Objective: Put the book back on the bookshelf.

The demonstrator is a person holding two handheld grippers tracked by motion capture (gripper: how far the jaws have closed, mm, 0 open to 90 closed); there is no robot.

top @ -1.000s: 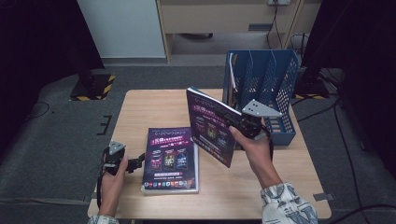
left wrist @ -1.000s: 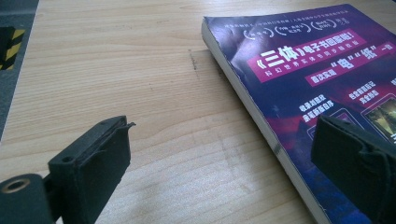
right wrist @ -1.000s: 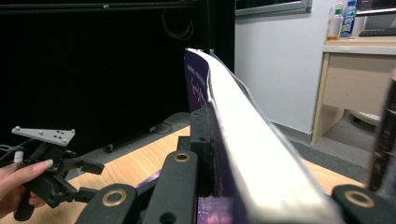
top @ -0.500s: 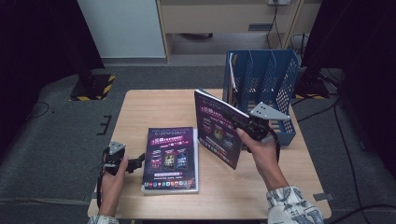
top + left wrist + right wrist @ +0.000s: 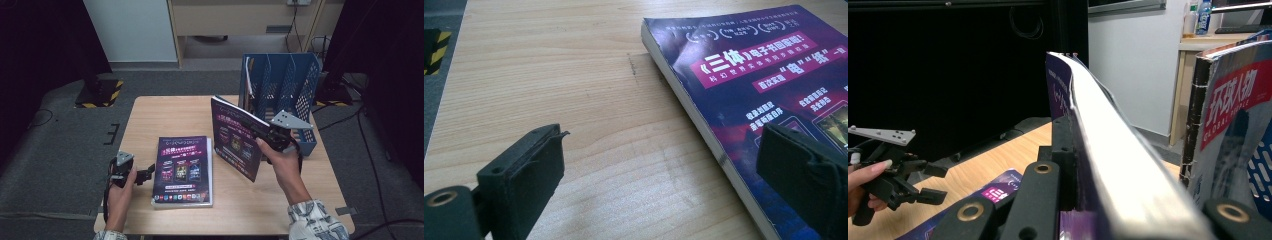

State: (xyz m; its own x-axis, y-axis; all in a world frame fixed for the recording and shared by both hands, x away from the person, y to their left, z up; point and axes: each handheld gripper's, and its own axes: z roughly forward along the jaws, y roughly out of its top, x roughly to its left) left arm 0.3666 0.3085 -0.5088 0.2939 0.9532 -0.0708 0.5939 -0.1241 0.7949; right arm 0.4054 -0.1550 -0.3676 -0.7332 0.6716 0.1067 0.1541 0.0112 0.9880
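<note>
Jaws on the left gripper (image 5: 145, 173) stand wide apart with nothing between them, parked on the wooden table (image 5: 165, 120) just left of the flat magazine (image 5: 183, 169); in the left gripper view one pad overlaps that cover's edge, no grip. Next over, the right gripper (image 5: 266, 134) is clamped tight on the raised magazine (image 5: 235, 137), held upright and tilted above the table, just left of the blue file rack (image 5: 280, 85).

Step in hand, as I judge it: carrying the raised magazine to the rack for filing. Next move calls for squaring the spine with a free slot and lowering it in without catching a divider.

Rack: several upright slots; one red-covered magazine (image 5: 1233, 115) already stands in the leftmost. Other slots look empty, mesh hides part.
</note>
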